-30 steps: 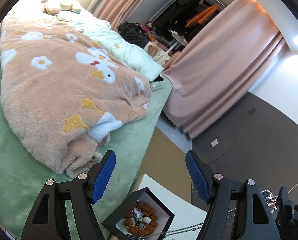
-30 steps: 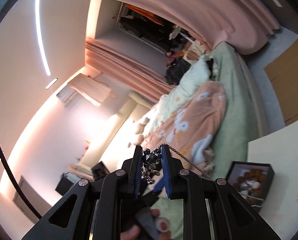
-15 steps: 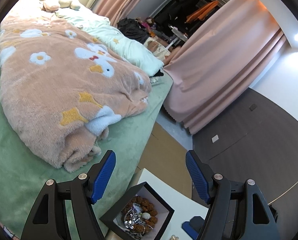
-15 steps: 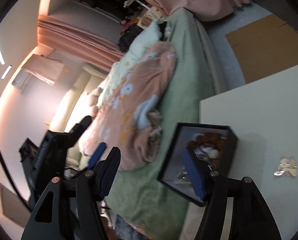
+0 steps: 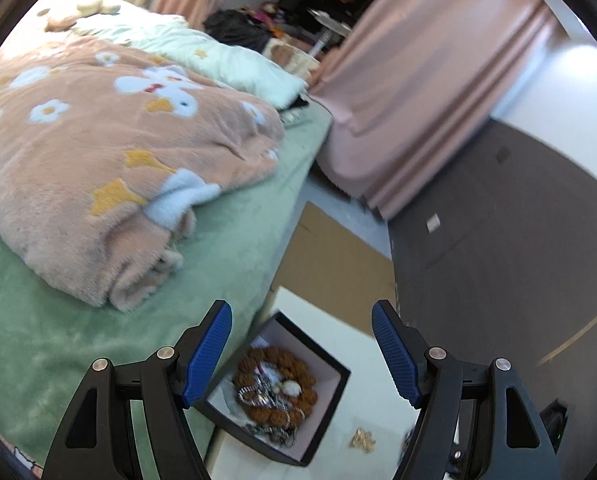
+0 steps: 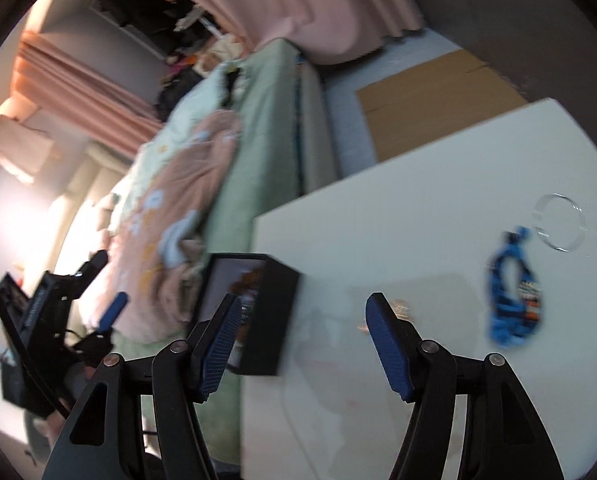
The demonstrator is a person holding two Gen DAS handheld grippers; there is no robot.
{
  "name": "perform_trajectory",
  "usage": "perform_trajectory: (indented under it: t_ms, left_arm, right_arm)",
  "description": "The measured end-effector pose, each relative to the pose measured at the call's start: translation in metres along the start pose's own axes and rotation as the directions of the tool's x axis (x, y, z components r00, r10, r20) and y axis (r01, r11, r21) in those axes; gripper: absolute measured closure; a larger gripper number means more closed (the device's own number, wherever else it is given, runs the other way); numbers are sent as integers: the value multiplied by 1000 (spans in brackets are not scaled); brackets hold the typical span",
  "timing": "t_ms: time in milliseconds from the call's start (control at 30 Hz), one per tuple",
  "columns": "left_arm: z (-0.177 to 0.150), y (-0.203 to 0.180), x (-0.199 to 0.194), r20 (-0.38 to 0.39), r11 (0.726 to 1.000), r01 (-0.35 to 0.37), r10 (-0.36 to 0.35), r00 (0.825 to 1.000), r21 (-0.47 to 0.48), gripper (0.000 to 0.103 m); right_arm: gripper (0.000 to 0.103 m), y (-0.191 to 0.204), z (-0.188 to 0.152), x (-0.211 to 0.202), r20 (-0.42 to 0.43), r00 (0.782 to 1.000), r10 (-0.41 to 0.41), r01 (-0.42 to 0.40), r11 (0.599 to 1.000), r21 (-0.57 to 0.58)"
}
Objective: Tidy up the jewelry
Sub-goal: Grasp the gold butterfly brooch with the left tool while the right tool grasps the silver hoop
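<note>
Both grippers hung over the corner of a white desk (image 6: 418, 240) beside a bed (image 5: 58, 320). The left gripper (image 5: 302, 352) had its blue-padded jaws spread wide and empty, above an open black jewelry box (image 5: 322, 412) at the desk's corner. Inside the box lay a brown beaded bracelet (image 5: 302, 396) with a silver chain necklace (image 5: 266, 396) heaped across it. A small gold ornament (image 5: 361, 438) lay on the desk just beside the box. The right gripper (image 6: 302, 340) also had its jaws wide apart, holding nothing. Farther along the desk lay a blue beaded piece (image 6: 514, 300) and, near it, a clear bangle (image 6: 559, 222). A peach blanket (image 5: 98, 160) covered the bed.
</note>
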State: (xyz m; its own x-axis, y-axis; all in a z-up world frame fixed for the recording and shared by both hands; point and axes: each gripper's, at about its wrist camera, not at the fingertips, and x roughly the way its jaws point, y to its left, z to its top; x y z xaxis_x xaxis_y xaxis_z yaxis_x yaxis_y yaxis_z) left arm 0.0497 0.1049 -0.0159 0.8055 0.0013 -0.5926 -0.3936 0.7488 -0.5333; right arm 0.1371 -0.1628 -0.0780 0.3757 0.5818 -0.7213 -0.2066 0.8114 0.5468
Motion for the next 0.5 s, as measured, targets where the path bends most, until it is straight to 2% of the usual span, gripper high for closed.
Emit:
perform_trajectory:
  t_ms: [133, 267, 500]
  left_arm:
    - [-17, -21, 11, -56, 997, 10, -5, 998, 77, 30]
    - [-31, -39, 19, -89, 989, 22, -8, 996, 149, 30]
    - [-63, -76, 42, -184, 955, 75, -22, 983, 289, 30]
  right_arm:
    - [38, -25, -2, -9, -18, 997, -76, 77, 996, 41]
    - [38, -44, -1, -20, -21, 994, -110, 111, 990, 81]
    - [38, -77, 0, -34, -50, 983, -178, 183, 975, 128]
